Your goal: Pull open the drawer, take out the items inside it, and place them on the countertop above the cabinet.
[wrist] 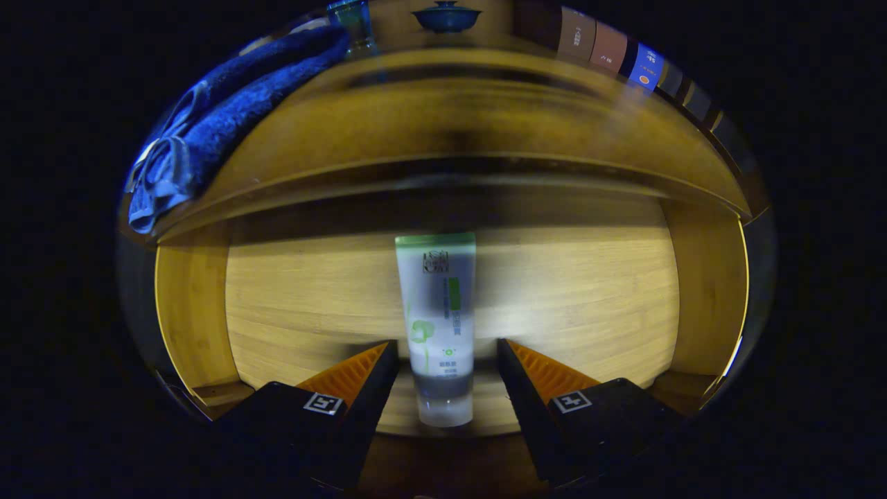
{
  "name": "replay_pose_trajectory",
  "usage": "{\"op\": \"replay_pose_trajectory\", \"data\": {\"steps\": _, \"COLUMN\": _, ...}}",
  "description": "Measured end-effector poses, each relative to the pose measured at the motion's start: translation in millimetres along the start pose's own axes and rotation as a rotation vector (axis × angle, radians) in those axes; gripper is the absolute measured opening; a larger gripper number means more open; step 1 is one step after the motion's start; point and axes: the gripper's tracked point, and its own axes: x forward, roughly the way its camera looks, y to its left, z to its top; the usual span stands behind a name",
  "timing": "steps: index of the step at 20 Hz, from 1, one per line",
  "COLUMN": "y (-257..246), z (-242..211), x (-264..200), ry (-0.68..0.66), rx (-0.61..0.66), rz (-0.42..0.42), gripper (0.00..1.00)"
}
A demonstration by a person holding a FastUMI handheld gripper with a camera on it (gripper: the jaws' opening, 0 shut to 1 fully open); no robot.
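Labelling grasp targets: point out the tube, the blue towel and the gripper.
tube (438,326), gripper view, mid-body, between the fingers.
blue towel (235,104), gripper view, its folded middle, on the countertop.
gripper (447,353), gripper view, open, midway between fingertips.

Tube (438,326) label blurred, illegible.

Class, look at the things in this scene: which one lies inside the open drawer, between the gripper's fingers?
The white tube, lying on the drawer floor between the open gripper fingers; the blue towel rests on the countertop above.

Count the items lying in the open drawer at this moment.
1. A white tube with a green end lies on the drawer floor, its cap end between the open fingers of the tool. The drawer's rear, under the countertop, is shadowed and could hide more.
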Motion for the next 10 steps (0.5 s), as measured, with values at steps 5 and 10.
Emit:
{"op": "replay_pose_trajectory", "data": {"steps": 5, "y": 6, "z": 2, "x": 7, "ry": -0.021, "rx": -0.061, "rz": 0.003, "gripper": 0.57}}
{"op": "replay_pose_trajectory", "data": {"steps": 10, "y": 12, "z": -1, "x": -7, "ry": -0.036, "rx": -0.049, "rz": 0.052, "gripper": 0.49}}
